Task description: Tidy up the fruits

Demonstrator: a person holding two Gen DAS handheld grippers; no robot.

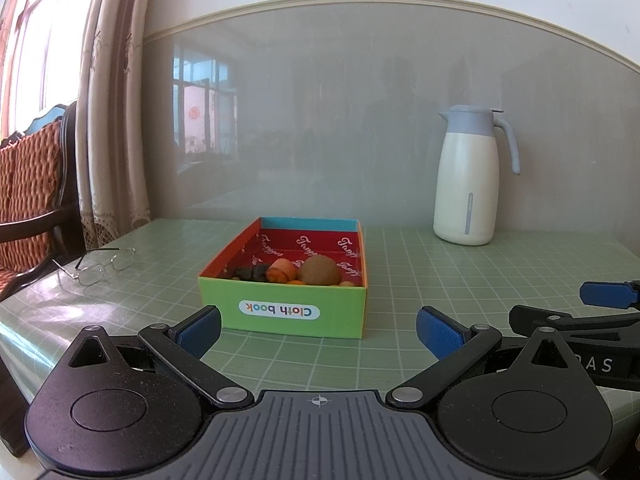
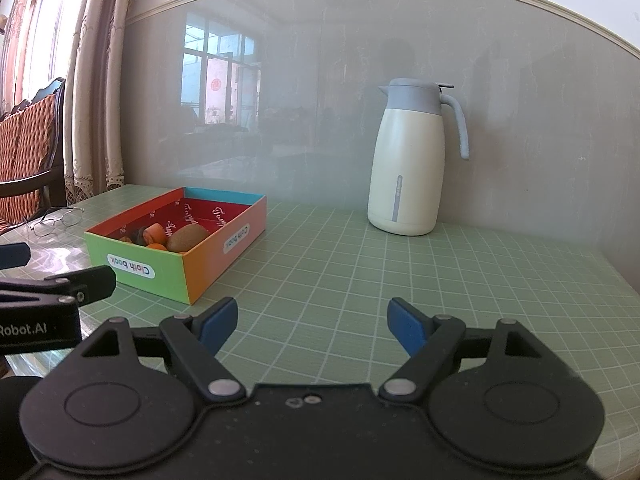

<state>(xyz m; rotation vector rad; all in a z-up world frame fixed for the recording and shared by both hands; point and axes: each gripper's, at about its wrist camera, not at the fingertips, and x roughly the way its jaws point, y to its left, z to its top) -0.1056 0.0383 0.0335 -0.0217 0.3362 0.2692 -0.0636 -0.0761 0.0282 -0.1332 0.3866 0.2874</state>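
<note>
Hovering low over the green surface [image 2: 360,264], left gripper [image 1: 318,330] and right gripper [image 2: 312,322] both empty, jaws spread wide. Fruits [image 1: 318,270] sit inside the coloured box [image 1: 284,312], just ahead of the left gripper.

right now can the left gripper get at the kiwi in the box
Probably yes. The left gripper is open, empty and points straight at the box, with bare mat between. The kiwi lies near the front wall, so it would likely need to go in over that wall.
</note>
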